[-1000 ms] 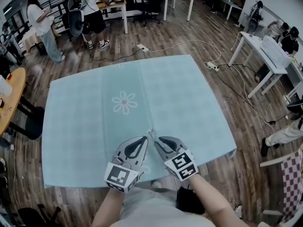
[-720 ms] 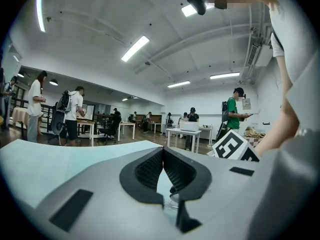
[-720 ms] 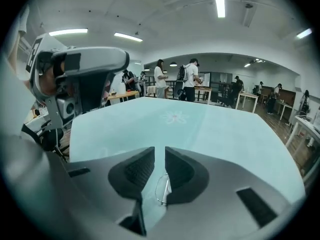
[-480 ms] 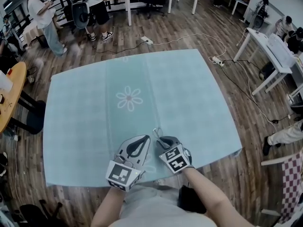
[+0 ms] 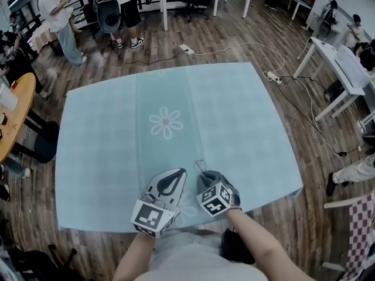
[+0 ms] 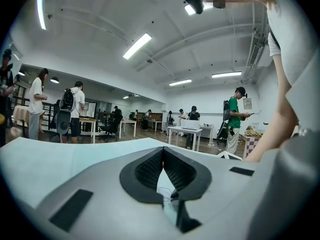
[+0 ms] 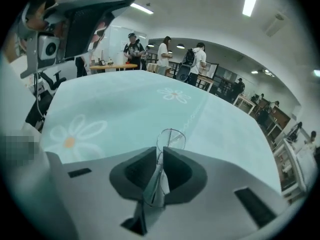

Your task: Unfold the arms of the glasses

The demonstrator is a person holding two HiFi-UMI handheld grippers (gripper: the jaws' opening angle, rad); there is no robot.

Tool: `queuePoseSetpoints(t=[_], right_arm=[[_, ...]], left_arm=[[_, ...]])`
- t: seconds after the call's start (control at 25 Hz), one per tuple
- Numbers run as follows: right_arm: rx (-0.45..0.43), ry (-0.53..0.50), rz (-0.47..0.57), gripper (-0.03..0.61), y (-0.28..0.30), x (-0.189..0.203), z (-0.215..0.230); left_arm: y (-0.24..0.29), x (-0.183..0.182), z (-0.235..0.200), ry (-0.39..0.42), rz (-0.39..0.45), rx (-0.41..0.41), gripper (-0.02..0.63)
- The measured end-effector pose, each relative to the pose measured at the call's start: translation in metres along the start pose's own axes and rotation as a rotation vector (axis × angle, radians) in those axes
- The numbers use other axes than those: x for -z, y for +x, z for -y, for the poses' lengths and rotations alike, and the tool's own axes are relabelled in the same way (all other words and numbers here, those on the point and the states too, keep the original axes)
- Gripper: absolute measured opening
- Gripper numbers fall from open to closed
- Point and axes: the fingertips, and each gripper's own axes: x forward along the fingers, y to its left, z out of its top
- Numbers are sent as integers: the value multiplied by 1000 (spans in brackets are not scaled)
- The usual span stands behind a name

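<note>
As both grippers hung side by side at the near edge, table (image 5: 234,116): pale blue cloth, daisy print.
Left gripper (image 6: 162,151): jaws pressed together, tip near the glasses.
Right gripper (image 7: 160,151): clamped tight on the wire frame.
Glasses (image 7: 171,139): over the cloth, lens rim poking past the right jaws.
</note>
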Motion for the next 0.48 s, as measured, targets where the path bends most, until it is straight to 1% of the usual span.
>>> queuePoseSetpoints(t=[0.08,0.16,0.32,0.48], right_arm=[[30,-39,-14,19,2,-1,0],[36,-37,-23,14,2,-2,-1],[23,14,-24,11,-1,-4,1],[-4,88,11,9,-12,-9,8]], left_arm=[[-2,1,-3,-5,3,-4,9],[-5,2,-7,-10,5,-8,9],[-8,3,-7,-19,10,-6,9],[-5,1,-1,-19,14,2,9]])
